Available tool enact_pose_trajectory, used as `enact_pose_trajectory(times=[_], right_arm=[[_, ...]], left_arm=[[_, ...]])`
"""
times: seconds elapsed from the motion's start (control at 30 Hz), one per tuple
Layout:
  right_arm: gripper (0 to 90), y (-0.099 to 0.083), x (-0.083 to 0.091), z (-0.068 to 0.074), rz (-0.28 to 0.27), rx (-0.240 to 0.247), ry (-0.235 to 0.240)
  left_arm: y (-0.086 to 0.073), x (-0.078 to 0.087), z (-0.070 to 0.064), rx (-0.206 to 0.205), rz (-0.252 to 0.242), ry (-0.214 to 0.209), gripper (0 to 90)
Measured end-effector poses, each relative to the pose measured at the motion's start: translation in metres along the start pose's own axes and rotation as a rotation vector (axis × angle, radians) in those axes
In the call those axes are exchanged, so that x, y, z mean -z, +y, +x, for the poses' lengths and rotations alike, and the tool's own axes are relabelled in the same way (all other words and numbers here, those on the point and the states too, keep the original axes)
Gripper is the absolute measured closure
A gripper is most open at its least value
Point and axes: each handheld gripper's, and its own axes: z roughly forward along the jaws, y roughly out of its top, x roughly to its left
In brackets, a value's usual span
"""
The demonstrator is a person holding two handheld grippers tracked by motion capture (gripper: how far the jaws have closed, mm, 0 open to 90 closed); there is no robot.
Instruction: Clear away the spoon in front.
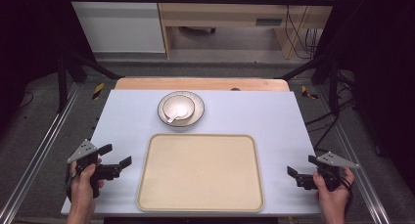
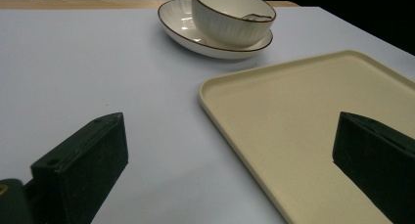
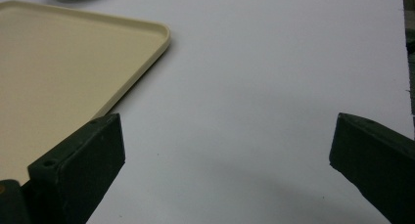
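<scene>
Hands low at the table's (image 1: 122, 111) near corners: my left gripper (image 1: 116, 158) sits just left of the tray (image 1: 200, 171), jaws spread and empty, angled toward it. My right gripper (image 1: 302, 171) rests off the tray's right edge, jaws likewise wide apart, nothing between them. Beyond the tray, a bowl (image 1: 178, 108) with a spoon (image 1: 173, 117) stands on a plate (image 1: 196, 100).

cream tray (image 1: 200, 172), white ribbed bowl (image 2: 230, 16), black fingers (image 2: 83, 168)
</scene>
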Motion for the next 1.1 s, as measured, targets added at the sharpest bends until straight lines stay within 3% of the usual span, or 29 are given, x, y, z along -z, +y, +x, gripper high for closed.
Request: enact_pose_trajectory(times=[0.27,0.37,0.63,0.67,0.73,0.87,0.93,1.1], right_arm=[[0.4,0.0,0.0,0.0,0.0,-0.008,0.003],[0.5,-0.002,-0.002,-0.001,0.002,-0.008,-0.004],[0.5,-0.001,-0.002,0.0,-0.003,-0.004,0.005],[0.4,-0.001,-0.002,0.0,-0.003,-0.007,0.006],[0.5,-0.001,-0.003,0.0,0.0,-0.012,0.004],[0.4,-0.001,-0.002,-0.001,-0.004,-0.013,0.0],[0.5,-0.001,-0.002,-0.001,-0.005,-0.013,0.002],[0.5,-0.001,-0.001,-0.001,-0.014,-0.018,0.005]], left_arm=[[0.019,-0.028,-0.01,0.015,0.079,-0.022,0.0],[0.032,-0.038,-0.013,0.018,0.091,-0.062,0.0],[0.045,-0.06,-0.016,0.02,0.144,-0.028,3.8],[0.045,-0.06,-0.016,0.02,0.144,-0.028,5.6],[0.05,-0.068,-0.02,0.003,0.17,0.018,11.9],[0.056,-0.075,-0.022,-0.001,0.184,0.024,18.4],[0.061,-0.08,-0.025,-0.007,0.191,0.047,22.7],[0.069,-0.09,-0.025,0.038,0.172,0.041,34.1]])
